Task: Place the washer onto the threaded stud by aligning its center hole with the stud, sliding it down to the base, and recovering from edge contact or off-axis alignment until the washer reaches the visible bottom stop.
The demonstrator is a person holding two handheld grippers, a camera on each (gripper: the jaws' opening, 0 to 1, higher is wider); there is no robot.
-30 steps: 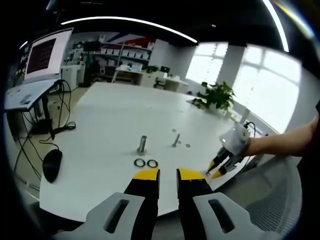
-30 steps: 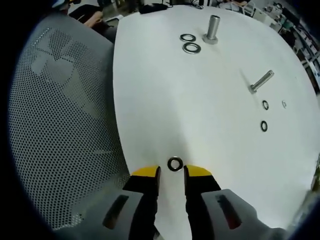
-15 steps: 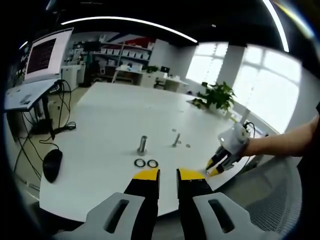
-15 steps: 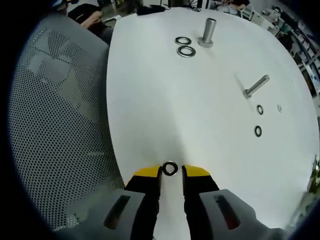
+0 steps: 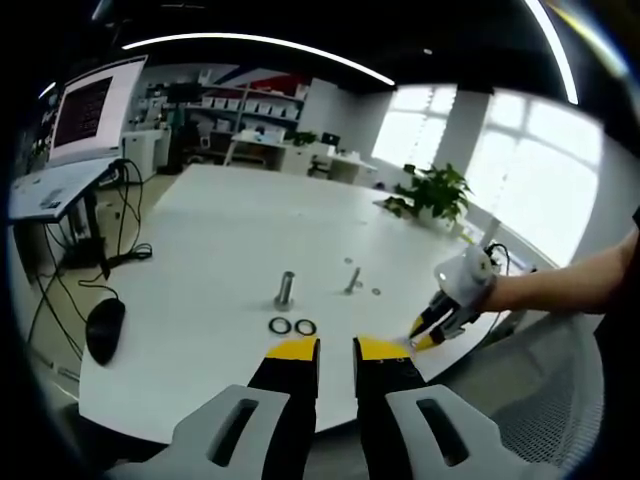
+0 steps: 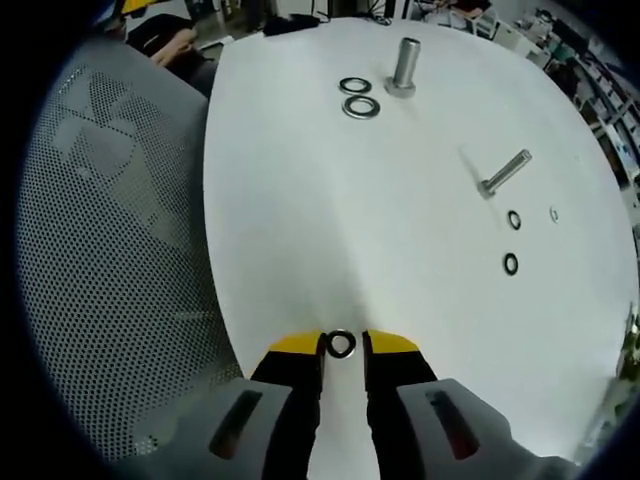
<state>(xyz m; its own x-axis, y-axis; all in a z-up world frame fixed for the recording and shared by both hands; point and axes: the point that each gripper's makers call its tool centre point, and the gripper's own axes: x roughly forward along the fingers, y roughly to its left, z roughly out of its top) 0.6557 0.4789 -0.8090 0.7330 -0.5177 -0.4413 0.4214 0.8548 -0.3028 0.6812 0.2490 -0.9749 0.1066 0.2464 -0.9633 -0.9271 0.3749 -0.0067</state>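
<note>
right tongs (image 6: 342,345) moved forward, washer (image 6: 342,344) now between the yellow tips, jaws narrower

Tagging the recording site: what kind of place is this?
Most likely an office or lab workspace. A large white table carries the stud and washers, a monitor stands on a side desk with a mouse nearby, and shelving lines the back wall.

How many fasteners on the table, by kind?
Washers: 5, one between the right hand-held gripper jaws, a pair by the upright stud, two small ones.
Studs: 2, upright, lying.
Tiny ring, kind unclear: 1.
Total: 8.
</note>
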